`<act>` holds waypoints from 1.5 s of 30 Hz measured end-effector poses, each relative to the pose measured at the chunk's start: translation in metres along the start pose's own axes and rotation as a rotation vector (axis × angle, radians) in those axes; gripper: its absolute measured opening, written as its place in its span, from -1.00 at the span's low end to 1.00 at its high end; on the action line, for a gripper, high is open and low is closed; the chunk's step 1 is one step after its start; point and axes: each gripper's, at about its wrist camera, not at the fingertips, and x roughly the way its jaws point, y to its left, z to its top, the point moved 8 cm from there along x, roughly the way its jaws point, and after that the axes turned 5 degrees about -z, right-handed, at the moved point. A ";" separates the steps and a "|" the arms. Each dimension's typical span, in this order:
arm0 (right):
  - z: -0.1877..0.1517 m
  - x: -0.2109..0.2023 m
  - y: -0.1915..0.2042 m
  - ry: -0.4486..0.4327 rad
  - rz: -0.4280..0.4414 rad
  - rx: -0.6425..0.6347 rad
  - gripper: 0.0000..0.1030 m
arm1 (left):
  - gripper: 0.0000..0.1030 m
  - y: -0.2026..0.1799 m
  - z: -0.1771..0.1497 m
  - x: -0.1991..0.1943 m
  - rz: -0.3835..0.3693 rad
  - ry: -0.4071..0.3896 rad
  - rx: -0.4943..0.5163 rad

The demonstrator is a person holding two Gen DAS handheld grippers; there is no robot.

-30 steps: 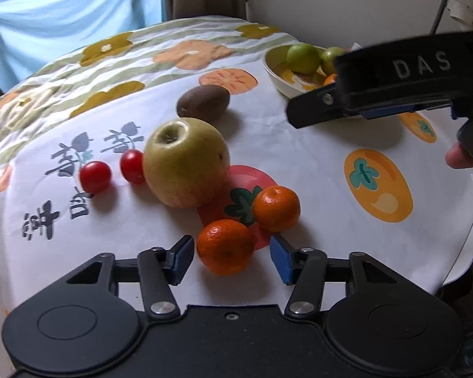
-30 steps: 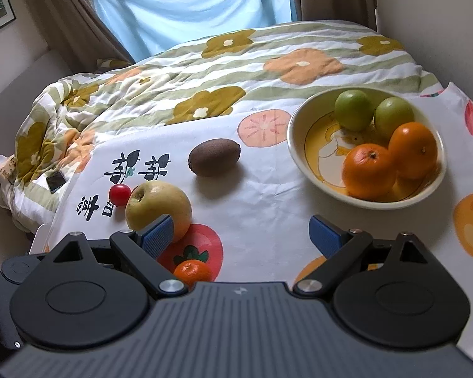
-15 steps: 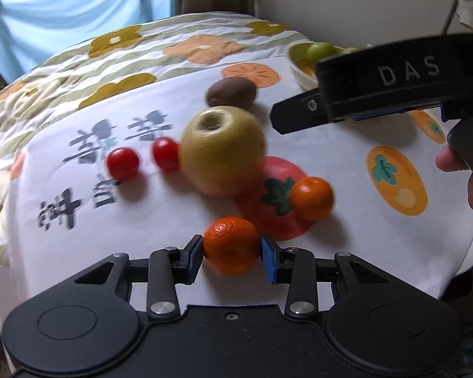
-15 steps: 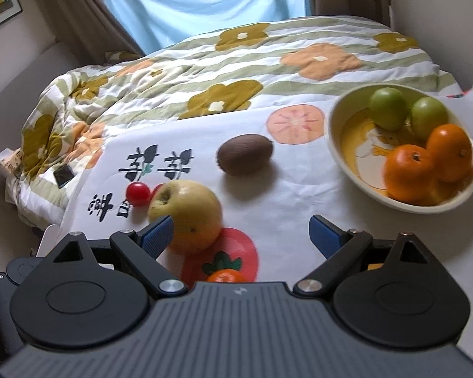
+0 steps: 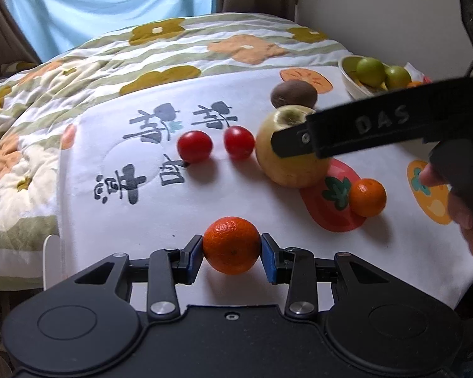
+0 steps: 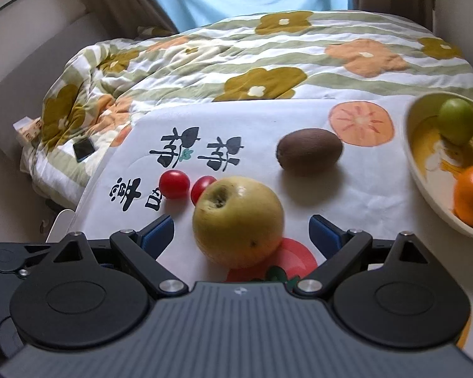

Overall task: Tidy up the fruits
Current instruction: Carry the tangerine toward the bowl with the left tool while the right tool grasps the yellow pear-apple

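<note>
My left gripper [image 5: 231, 253] has closed on the mandarin [image 5: 231, 245], near the apple [image 6: 238, 222]; pickup secured, bowl [image 6: 425, 189] transfer pending. My right gripper [image 6: 241, 231], fingers apart, has advanced to straddle the apple.

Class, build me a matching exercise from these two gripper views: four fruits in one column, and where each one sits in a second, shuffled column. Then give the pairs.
Things:
1. mandarin
2. apple
3. kiwi
4. green fruits

Places:
A. in the bowl
B. alone on the cloth, beyond the apple
C. clamped in the left gripper
D. between the open fingers of the right gripper

Pairs: 1-C, 2-D, 3-B, 4-A
</note>
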 end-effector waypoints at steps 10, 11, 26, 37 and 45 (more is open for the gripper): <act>0.001 0.023 0.004 0.038 0.005 -0.037 1.00 | -0.18 0.008 0.003 -0.008 0.019 -0.023 -0.036; 0.000 0.024 0.004 0.045 0.008 -0.040 1.00 | -0.17 0.008 0.003 -0.009 0.022 -0.025 -0.041; 0.010 -0.019 -0.008 -0.017 0.035 -0.057 0.71 | -0.18 -0.008 0.019 -0.047 0.074 -0.101 -0.101; 0.020 -0.090 -0.079 -0.080 -0.017 -0.015 0.71 | -0.18 -0.064 0.048 -0.074 0.078 -0.166 -0.120; 0.026 -0.134 -0.146 -0.124 -0.046 -0.001 0.71 | -0.18 -0.123 0.081 -0.081 0.065 -0.232 -0.123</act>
